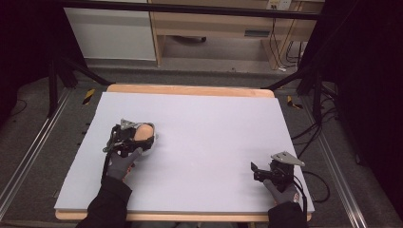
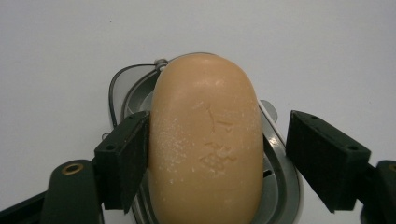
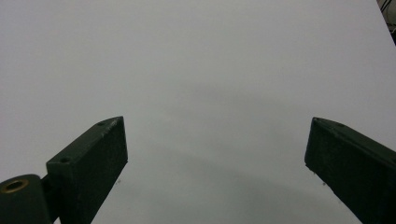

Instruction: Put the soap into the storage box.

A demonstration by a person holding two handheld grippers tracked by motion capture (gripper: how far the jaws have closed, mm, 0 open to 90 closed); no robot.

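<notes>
The step in hand is judged to be the release of a bar of soap (image 2: pixel 205 144) into a soap dish (image 2: pixel 280 186); the bar is seen lying lengthwise in the grey dish, which rests on the pale surface (image 1: pixel 204 137) toward its left side; in the left gripper view the left gripper (image 2: pixel 212 158) is seen with its jaws parted around the bar, the one at the left of that view at or just against the soap's side, the other standing clearly apart from it, so the bar is no longer clamped; in the high view the left gripper (image 1: pixel 142 135) is held over the dish; the right gripper (image 3: pixel 215 154) is held near the right edge of the surface, its jaws spread wide with nothing between them. The next move is judged to call for a withdrawal of the left gripper straight back or upward, with the jaws kept spread, so that the bar is not dragged from the dish; whether the soap sits fully seated cannot be told.
</notes>
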